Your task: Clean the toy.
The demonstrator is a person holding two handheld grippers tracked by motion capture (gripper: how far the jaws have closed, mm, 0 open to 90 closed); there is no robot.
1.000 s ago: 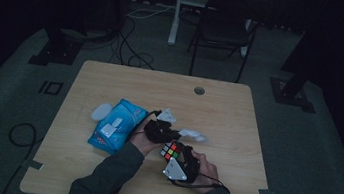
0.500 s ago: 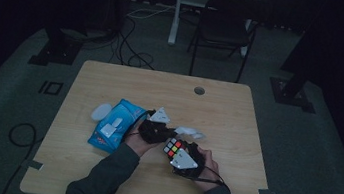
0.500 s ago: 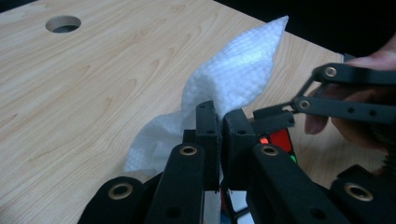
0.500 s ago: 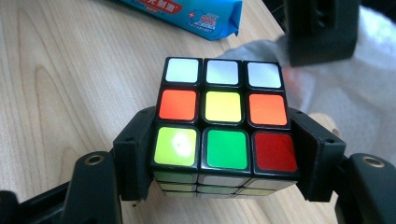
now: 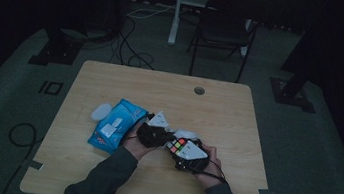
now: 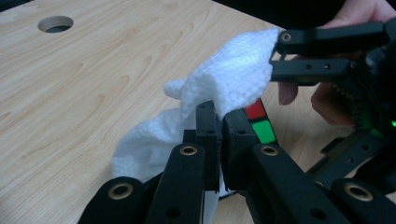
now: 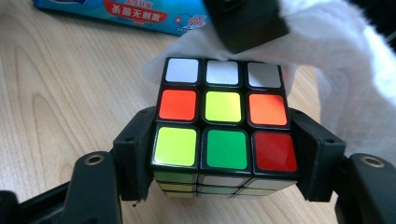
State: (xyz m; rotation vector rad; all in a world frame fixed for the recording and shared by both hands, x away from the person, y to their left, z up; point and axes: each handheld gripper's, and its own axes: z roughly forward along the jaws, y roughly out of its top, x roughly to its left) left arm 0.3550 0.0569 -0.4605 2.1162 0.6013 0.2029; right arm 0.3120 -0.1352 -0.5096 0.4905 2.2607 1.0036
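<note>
Your right gripper (image 7: pixel 224 154) clamps the puzzle cube (image 7: pixel 224 126) by its sides, just above the table (image 5: pixel 111 84). Your left gripper (image 6: pixel 219 123) pinches a white wipe (image 6: pixel 224 84) against the cube's far edge. Blue wipe pack (image 5: pixel 117 123) lies to the left.
</note>
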